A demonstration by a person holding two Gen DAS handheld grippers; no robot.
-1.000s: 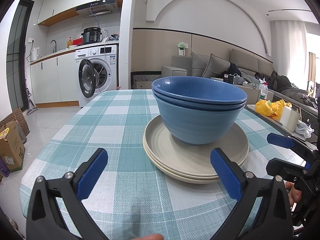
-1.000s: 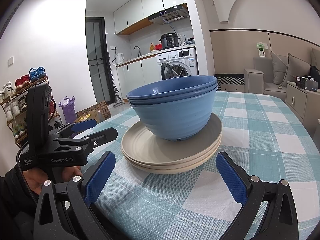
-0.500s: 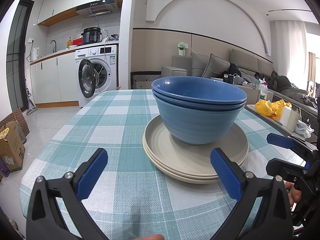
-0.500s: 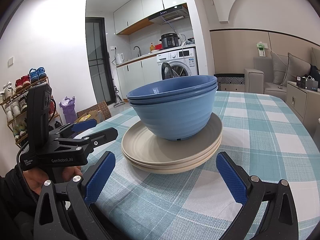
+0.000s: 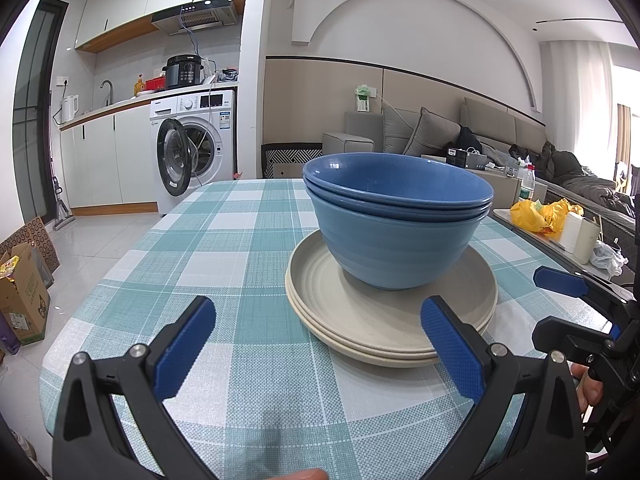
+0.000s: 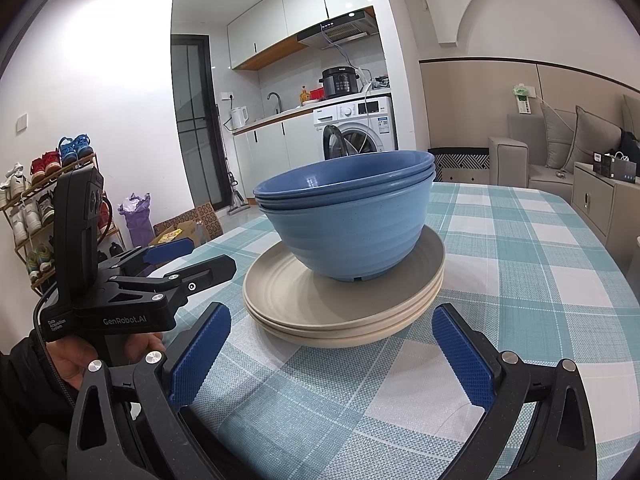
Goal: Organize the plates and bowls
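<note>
Three nested blue bowls (image 5: 396, 232) (image 6: 348, 224) stand upright on a stack of three beige plates (image 5: 360, 312) (image 6: 312, 304) on the checked tablecloth (image 5: 224, 264). My left gripper (image 5: 316, 344) is open, held low over the cloth just short of the plates' near-left rim, nothing between its blue pads. My right gripper (image 6: 332, 348) is open too, facing the plates from their other near side, empty. Each gripper shows in the other's view: the right gripper (image 5: 576, 304) at the right edge, the left gripper (image 6: 172, 264) at the left, held by a hand (image 6: 76, 356).
The table's left edge (image 5: 104, 272) drops to a tiled floor with cardboard boxes (image 5: 24, 292). A yellow bag (image 5: 540, 216) and white cups (image 5: 580, 236) sit on a side surface at the right. A washing machine (image 5: 192, 152) stands beyond the table.
</note>
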